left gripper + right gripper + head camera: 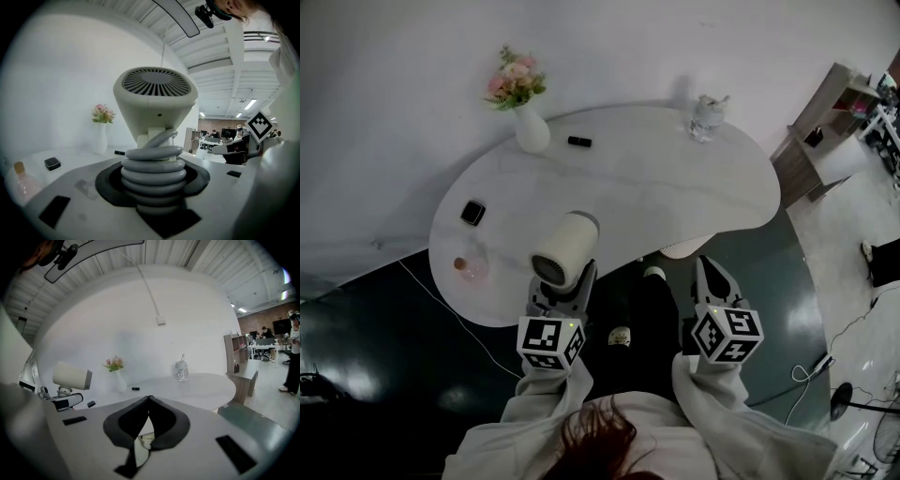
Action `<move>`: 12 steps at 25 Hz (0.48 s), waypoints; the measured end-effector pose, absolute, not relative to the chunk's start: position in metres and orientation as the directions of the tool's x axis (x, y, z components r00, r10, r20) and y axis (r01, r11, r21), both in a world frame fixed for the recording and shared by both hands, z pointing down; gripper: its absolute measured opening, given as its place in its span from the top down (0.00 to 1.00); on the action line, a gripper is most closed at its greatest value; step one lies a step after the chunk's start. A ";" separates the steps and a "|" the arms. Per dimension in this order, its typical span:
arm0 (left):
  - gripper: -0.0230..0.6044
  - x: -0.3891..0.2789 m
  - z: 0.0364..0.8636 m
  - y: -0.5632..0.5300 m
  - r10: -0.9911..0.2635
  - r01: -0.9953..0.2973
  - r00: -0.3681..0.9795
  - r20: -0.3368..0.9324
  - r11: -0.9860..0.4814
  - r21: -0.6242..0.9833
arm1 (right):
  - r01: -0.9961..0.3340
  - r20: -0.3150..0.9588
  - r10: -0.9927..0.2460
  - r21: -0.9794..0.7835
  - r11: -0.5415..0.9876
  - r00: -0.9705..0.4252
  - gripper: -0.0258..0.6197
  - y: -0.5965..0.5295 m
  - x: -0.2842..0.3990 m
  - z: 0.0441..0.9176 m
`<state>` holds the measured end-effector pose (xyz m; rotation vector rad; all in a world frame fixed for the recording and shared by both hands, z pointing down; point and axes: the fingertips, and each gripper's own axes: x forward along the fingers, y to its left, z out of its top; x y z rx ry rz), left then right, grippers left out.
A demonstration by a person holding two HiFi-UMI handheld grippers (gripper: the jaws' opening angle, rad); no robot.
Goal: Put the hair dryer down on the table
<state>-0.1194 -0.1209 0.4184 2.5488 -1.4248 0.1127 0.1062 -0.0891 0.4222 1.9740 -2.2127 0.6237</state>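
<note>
The hair dryer is held by the left gripper. Its handle is pinched between the two jaws, and a grey cord is wound round the handle in rings. The jaws are pressed on that wound cord from both sides. The fat cream head of the hair dryer is seen above the jaws, with its round grille turned up. The hair dryer is not lying on the table yet; it is held up over the near edge, toward the left end.

The right gripper is kept to the right, off the near side of the table. Its jaw tips are pressed together and nothing is held between them.

On the far left of the table a white vase with pink flowers is set. Just right of it a small black thing is seen. A clear bottle is stood at the far right. At the left end a black box is laid, and near it a pink bottle is placed.
</note>
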 end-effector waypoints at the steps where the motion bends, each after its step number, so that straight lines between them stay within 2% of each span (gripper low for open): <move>1: 0.62 -0.118 0.420 -0.126 -0.834 -0.851 0.523 0.176 -0.501 0.155 | -0.971 0.350 -0.924 -0.226 0.074 -0.152 0.88 -0.094 0.107 0.423; 12: 0.62 -0.084 0.430 -0.208 -0.844 -0.868 0.493 0.210 -0.459 0.191 | -0.970 0.391 -0.900 -0.215 0.114 -0.192 0.88 -0.188 0.140 0.427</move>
